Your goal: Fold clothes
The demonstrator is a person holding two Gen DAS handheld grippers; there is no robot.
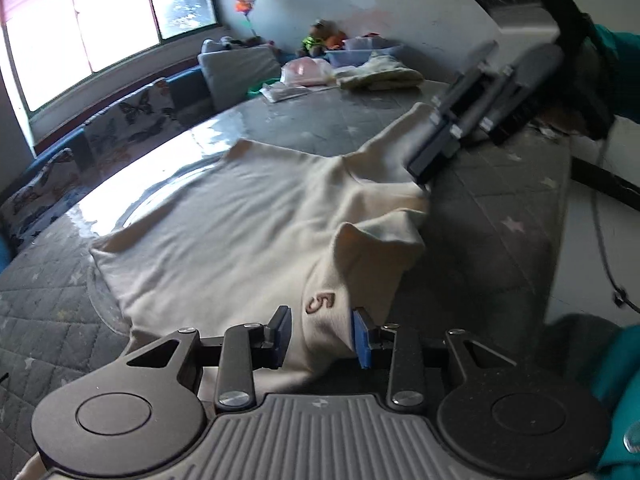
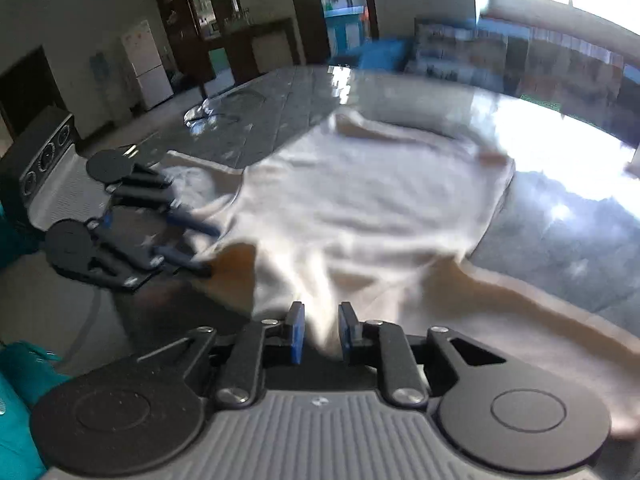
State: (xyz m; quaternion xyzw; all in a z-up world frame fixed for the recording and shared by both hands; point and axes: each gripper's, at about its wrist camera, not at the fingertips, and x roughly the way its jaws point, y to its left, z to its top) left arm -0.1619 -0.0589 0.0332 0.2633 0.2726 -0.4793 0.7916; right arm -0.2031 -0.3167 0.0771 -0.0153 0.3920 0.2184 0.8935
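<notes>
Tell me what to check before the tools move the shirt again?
1. Left tool has cloth: ok, the shirt sits between its pads.
2. Right tool has cloth: ok, fabric runs between its pads.
3. Grips tight: cannot tell; gaps show beside the cloth.
4. Shirt flat: not ok, the near edge is lifted and bunched by the "5".
5. Far half lies on the table: ok.
6. Pile of clothes out of the way: ok, it sits at the far end.
</notes>
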